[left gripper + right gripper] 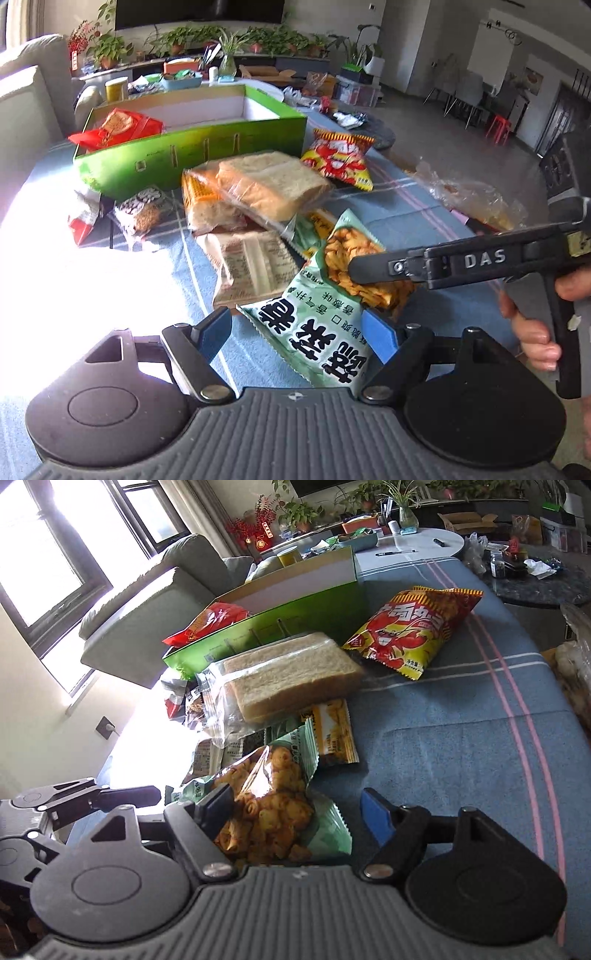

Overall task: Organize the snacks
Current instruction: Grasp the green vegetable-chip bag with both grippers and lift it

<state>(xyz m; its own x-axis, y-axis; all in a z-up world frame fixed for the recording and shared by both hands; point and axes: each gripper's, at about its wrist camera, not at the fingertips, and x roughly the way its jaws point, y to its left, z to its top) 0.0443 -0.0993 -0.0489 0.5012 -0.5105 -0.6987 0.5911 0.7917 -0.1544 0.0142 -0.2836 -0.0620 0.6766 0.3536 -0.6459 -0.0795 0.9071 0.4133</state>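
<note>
- Left wrist view is showing the left gripper (297,328) standing open around the lower end of the green snack bag (325,295), lying on the blue cloth (413,210).
- Right gripper (299,808) is also spread wide, straddling the bag's clear end.
- Step in hand, I judge: picking this bag.
- Next move is calling for closing, lifting, then carrying toward the green box (192,158).
</note>
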